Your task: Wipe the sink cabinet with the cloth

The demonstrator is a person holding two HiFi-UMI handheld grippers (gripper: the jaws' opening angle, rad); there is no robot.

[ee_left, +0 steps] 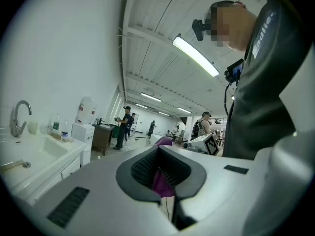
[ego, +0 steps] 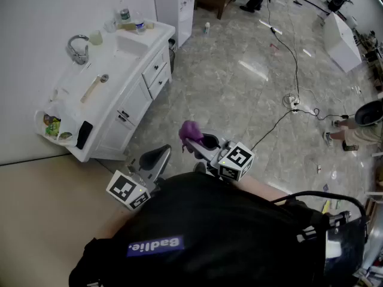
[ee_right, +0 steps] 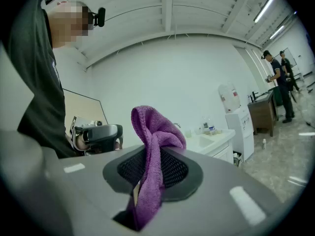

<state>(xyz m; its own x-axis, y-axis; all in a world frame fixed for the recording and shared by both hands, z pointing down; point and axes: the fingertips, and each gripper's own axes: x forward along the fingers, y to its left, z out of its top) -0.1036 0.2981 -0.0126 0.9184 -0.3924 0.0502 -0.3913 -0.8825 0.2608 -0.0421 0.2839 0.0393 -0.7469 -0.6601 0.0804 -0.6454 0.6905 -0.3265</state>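
I'm holding the right gripper [ego: 206,142] up in front of me, its jaws clamping the purple cloth [ego: 190,131], which is bunching above them and trailing down between the pads. The left gripper [ego: 155,158] is hovering just beside it, lower and to the left, with its jaws drawn together to a thin slit and nothing of its own in them; a bit of purple is showing through that slit. The white sink cabinet [ego: 128,97] is standing well apart from both grippers against the wall, faucet [ego: 76,48] at the back, bottles [ego: 124,14] sitting on its far end.
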